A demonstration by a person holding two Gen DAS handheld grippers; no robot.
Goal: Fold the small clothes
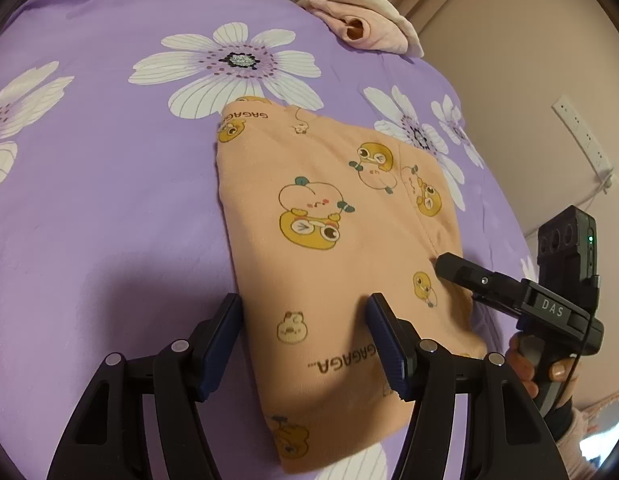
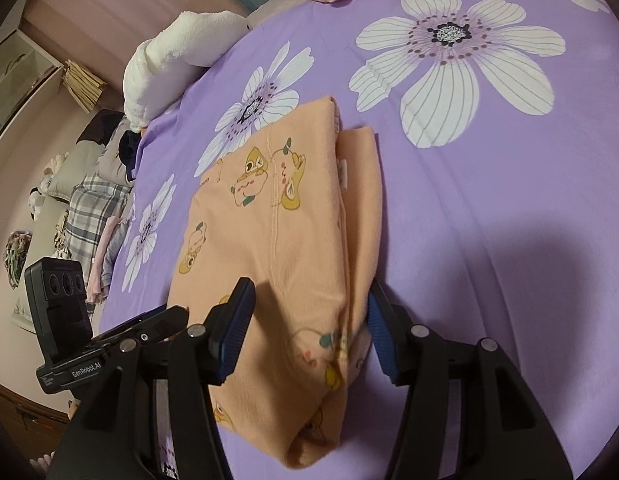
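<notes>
Both hand-held grippers (image 1: 305, 344) (image 2: 309, 332) gape over folded peach cartoon-print garment (image 1: 329, 248), layers stacked.

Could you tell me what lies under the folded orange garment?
The orange garment rests directly on the purple flowered bedsheet, partly covering a printed white flower. Its own folded layers show at the edge; anything tucked between them is hidden.
</notes>
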